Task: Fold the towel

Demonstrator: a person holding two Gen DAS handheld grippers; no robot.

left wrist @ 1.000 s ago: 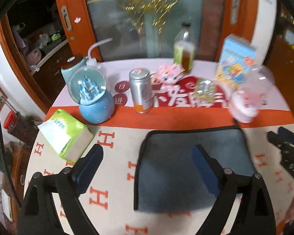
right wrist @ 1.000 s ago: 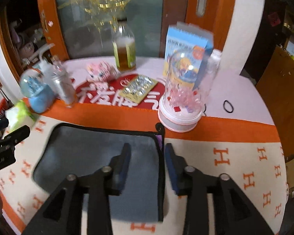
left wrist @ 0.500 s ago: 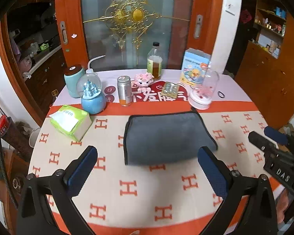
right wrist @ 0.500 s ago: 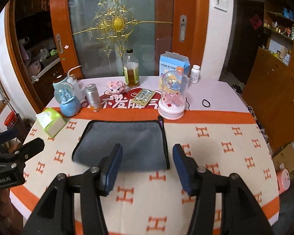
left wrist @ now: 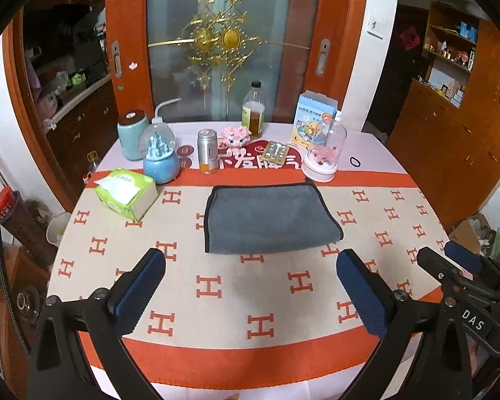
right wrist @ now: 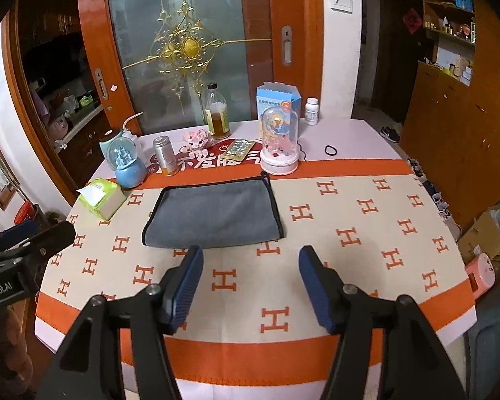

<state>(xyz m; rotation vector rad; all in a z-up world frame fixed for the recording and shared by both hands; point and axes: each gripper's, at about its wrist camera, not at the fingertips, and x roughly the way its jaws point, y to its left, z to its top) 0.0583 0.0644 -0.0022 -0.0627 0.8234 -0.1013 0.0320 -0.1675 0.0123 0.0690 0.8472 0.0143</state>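
Left gripper (left wrist: 250,286) gapes wide, empty, above the table (left wrist: 216,300). The folded towel (left wrist: 270,220) lies mid-table, apart from both. Right gripper (right wrist: 250,280) is likewise wide; only its view shows the pill bottle (right wrist: 311,110) unobstructed.

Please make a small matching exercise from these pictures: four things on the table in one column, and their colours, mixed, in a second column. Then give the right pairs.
Things:
1. folded towel
2. tissue pack
3. drink can
4. hair tie

Colours:
A. black
B. green
C. grey with a dark edge
D. silver with an orange base

Pairs: 1-C, 2-B, 3-D, 4-A
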